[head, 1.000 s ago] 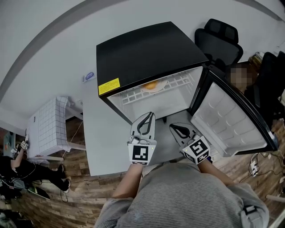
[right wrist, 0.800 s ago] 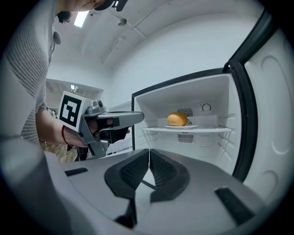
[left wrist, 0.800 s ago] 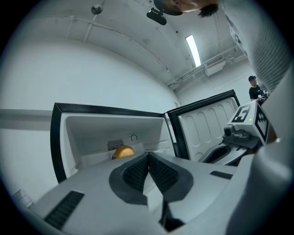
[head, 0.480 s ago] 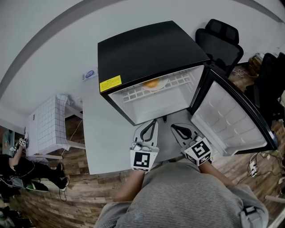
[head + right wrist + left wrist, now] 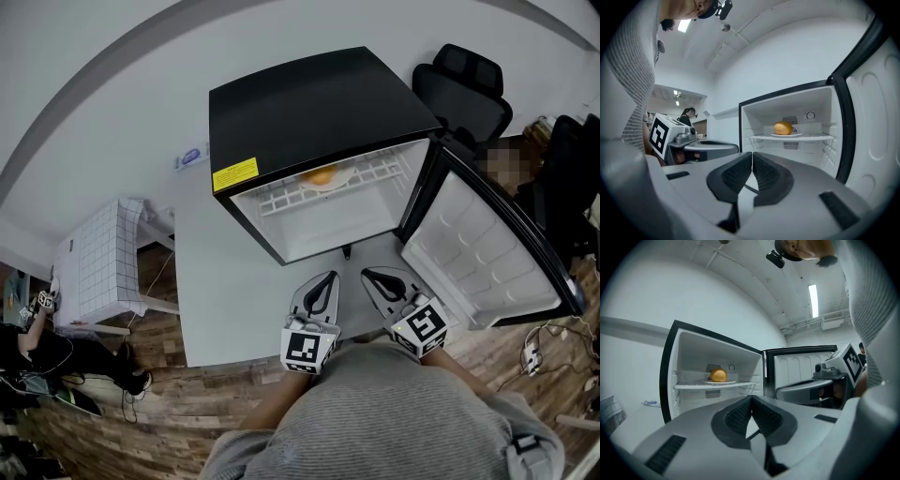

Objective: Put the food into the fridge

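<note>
Two shut grippers, food on the far shelf

My left gripper point(image 5: 323, 281) and right gripper point(image 5: 370, 277) sit side by side over the near table point(image 5: 216, 281) edge, jaws pressed together on nothing. The roundish orange food point(image 5: 321, 175) rests on a plate point(image 5: 343, 176) on the shelf point(image 5: 380, 173) inside the fridge point(image 5: 309, 103), straight beyond my left gripper. The open door point(image 5: 478, 253) hangs right, nearer my right gripper.

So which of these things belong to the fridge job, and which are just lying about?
Part of the job: fridge, its open door, orange food on a plate, left gripper, right gripper (both with jaws shut, empty).
Just lying about: office chair, white gridded box, small blue thing on the table.
</note>
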Tool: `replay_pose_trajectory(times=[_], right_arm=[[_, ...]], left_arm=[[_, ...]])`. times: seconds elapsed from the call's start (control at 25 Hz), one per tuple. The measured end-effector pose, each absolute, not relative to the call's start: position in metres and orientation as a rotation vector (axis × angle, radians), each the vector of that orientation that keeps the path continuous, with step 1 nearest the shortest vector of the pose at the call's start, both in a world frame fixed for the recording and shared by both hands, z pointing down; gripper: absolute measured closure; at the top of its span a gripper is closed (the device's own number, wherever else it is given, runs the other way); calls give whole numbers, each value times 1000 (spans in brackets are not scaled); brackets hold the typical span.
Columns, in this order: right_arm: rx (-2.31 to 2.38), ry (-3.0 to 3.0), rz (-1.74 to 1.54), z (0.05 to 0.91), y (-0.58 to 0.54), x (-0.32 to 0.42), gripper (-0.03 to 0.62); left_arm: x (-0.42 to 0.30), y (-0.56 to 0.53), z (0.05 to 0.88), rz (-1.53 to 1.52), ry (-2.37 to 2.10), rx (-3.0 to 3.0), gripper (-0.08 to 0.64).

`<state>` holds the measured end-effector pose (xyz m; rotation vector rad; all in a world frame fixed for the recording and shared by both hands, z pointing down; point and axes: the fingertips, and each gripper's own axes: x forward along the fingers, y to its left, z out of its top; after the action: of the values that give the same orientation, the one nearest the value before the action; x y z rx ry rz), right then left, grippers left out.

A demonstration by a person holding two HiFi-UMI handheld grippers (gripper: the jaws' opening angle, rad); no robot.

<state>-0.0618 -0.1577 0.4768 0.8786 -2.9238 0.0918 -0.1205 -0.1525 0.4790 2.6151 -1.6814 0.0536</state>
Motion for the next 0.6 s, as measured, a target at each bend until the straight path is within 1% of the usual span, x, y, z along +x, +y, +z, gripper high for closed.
replay_pose_trajectory(times=[0.6], right_arm=[[839, -2907, -8, 470, -149, -63, 580]], left_arm=[[-109, -149, 478, 59, -1650, 2655, 549]])
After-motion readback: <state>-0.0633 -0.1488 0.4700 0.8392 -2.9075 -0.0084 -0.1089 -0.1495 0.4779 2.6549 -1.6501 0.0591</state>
